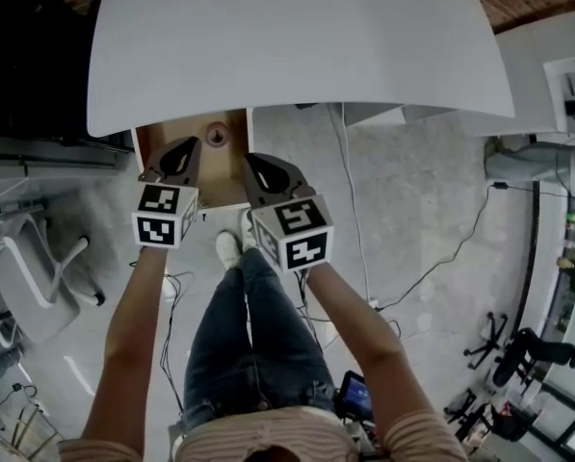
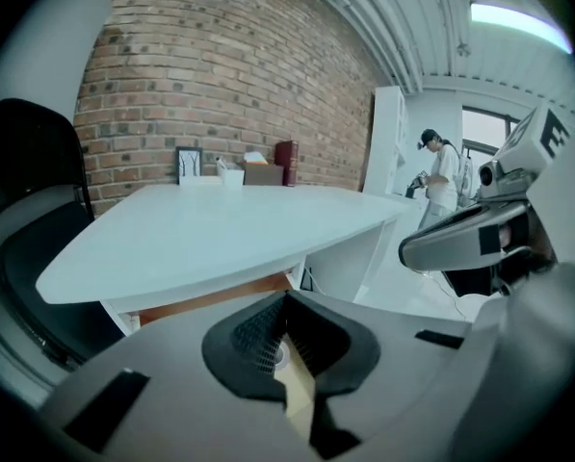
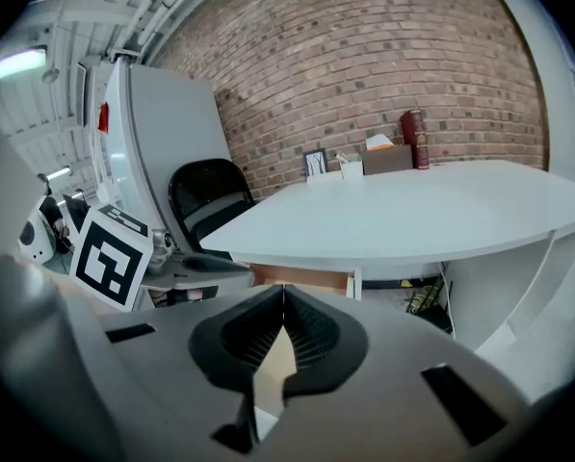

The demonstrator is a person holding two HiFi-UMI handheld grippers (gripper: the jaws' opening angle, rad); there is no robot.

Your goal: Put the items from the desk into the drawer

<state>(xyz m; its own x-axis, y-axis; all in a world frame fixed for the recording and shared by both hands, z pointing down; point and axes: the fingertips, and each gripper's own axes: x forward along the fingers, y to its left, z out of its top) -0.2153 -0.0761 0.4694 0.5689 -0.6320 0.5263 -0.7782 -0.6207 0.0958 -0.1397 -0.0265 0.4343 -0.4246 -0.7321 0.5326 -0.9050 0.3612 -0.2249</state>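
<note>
The white desk (image 1: 297, 46) shows a bare top in the head view. Under its front edge the wooden drawer (image 1: 224, 176) stands pulled out, with a small round item (image 1: 216, 135) lying at its back. My left gripper (image 1: 185, 148) hovers over the drawer's left side, and my right gripper (image 1: 258, 166) is over its right front corner. Both are shut with nothing between the jaws. The left gripper (image 2: 287, 298) looks across the desk (image 2: 220, 234), with the drawer's wood (image 2: 220, 296) beneath it. The right gripper (image 3: 282, 292) faces the drawer front (image 3: 301, 279).
A frame (image 2: 189, 165), a cup (image 2: 231, 175), a box (image 2: 264, 172) and a red book (image 2: 287, 162) stand by the brick wall. A white chair (image 1: 27, 277) is at the left, a black chair (image 3: 205, 205) beside the desk. Cables (image 1: 441, 258) cross the floor. A person (image 2: 443, 176) stands far off.
</note>
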